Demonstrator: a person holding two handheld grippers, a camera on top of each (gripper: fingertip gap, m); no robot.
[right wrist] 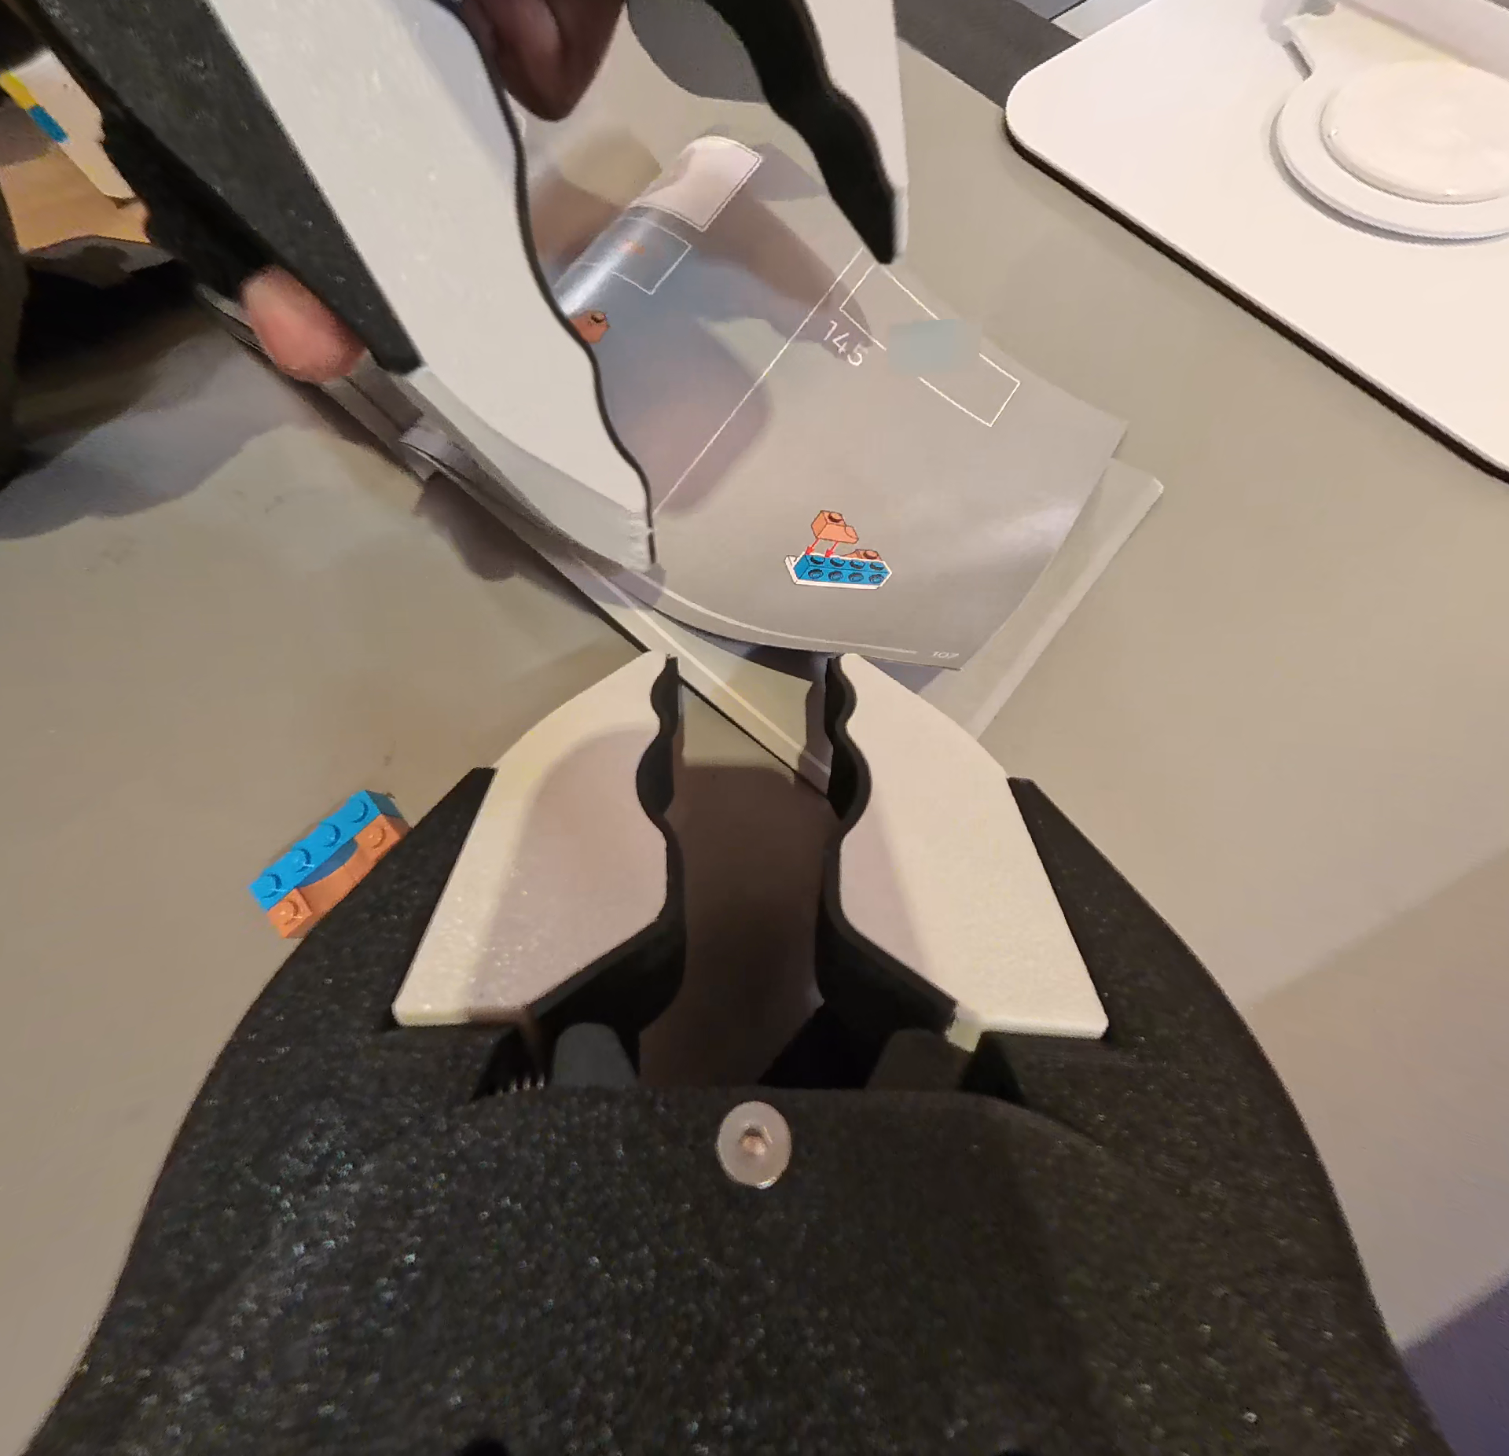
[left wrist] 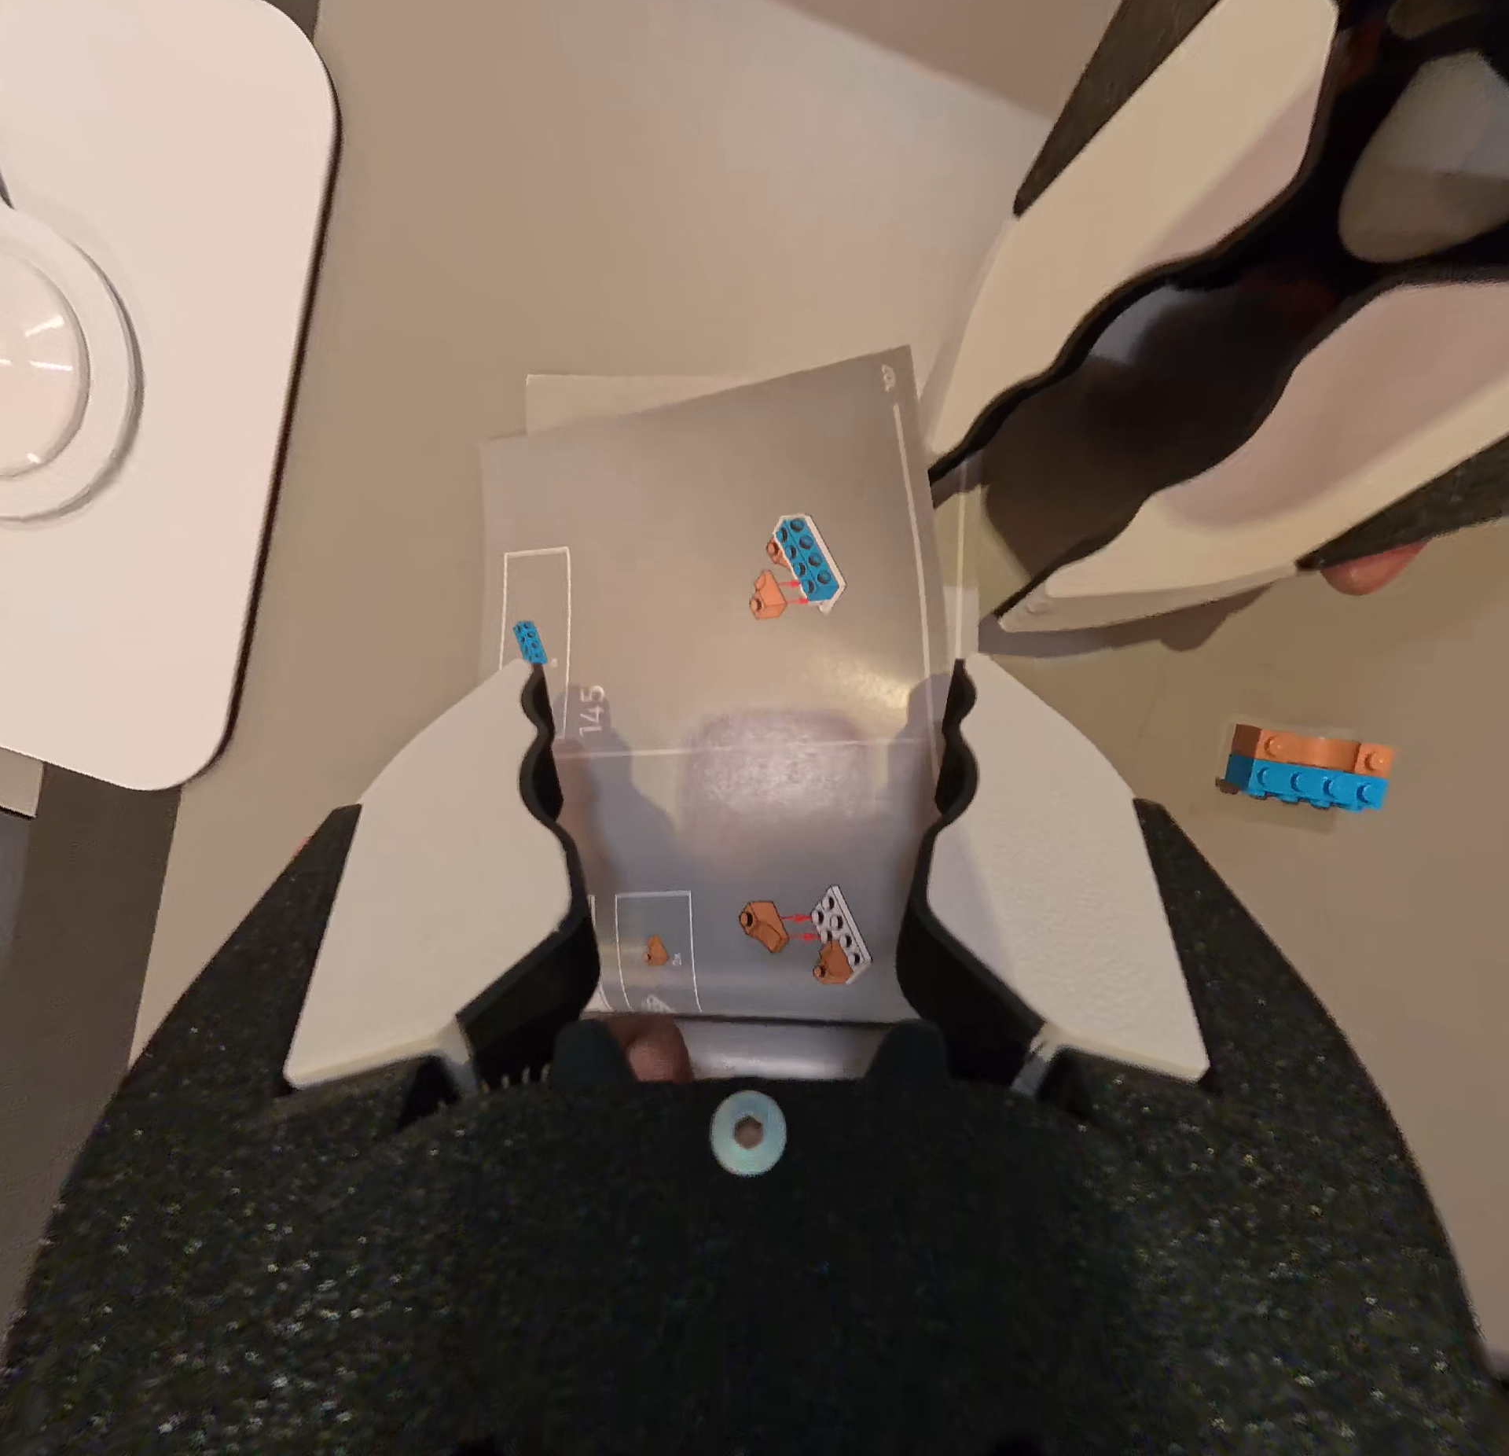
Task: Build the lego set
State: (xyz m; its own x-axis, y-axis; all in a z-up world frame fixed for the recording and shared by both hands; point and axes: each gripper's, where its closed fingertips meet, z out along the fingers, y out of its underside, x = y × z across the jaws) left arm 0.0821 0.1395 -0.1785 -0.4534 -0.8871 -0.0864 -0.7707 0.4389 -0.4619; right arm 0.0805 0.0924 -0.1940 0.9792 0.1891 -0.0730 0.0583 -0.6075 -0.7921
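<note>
The left gripper (left wrist: 743, 673) hangs over the booklet (left wrist: 718, 600), its jaws spread wide with nothing between them but the grey page below. The page curls upward and shows drawings of blue, orange and white bricks.

The right gripper (right wrist: 747, 665) sits low over the table (right wrist: 1225, 845), its jaws parted by a narrow gap and holding nothing; the tips reach the near edge of the booklet (right wrist: 939, 518), though touch cannot be told. In the left wrist view it (left wrist: 963, 469) comes in from the upper right, tips at the page's right edge.

The lego build (left wrist: 1306, 771), a blue brick joined to orange pieces, lies on the table well to the right of the left gripper. In the right wrist view it (right wrist: 327, 861) lies just left of the right gripper's body.

A white pad (right wrist: 1184, 151) with a round clear dish lies beyond the booklet, ahead and right of the right gripper.
</note>
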